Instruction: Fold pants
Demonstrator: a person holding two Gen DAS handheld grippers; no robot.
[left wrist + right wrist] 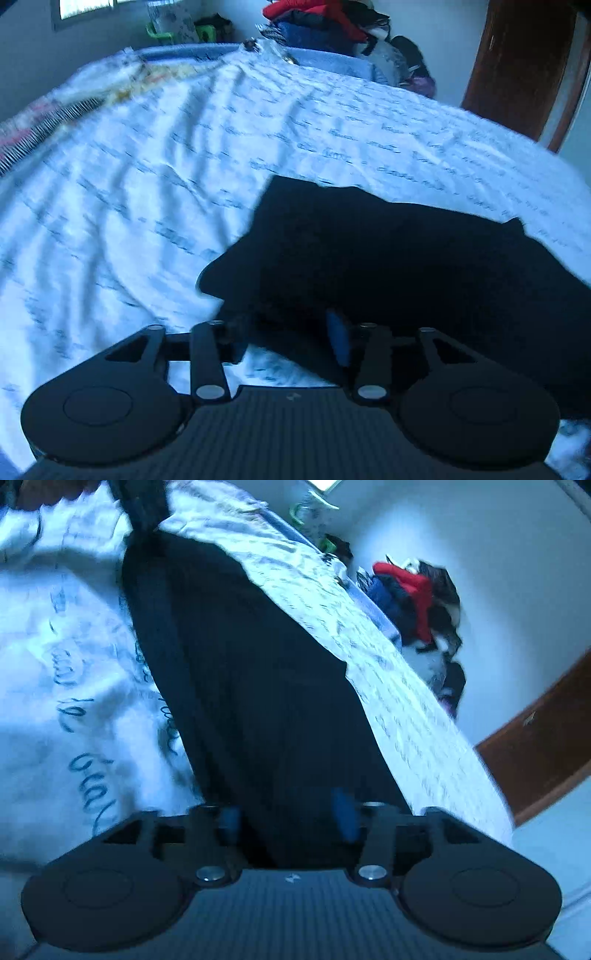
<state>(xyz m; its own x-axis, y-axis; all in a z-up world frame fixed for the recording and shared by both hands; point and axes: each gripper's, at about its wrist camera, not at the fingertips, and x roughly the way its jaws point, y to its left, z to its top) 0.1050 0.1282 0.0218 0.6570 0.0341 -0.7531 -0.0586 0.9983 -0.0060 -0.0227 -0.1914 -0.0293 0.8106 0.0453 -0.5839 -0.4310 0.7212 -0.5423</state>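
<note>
Black pants (388,258) lie on a white bedsheet (184,166) with blue script print. In the left wrist view my left gripper (291,332) sits at the near edge of the pants with its jaws apart; a blue pad (338,341) shows on the right finger, and dark cloth lies between the fingers. In the right wrist view the pants (258,683) stretch away as a long dark strip. My right gripper (290,816) has its blue pads (345,816) spread apart with the cloth between them. The frames are blurred.
A pile of red, blue and dark clothes (325,26) sits past the bed's far edge, also in the right wrist view (413,594). A brown wooden door (524,66) stands at the right. A patterned cloth (55,114) lies at the bed's far left.
</note>
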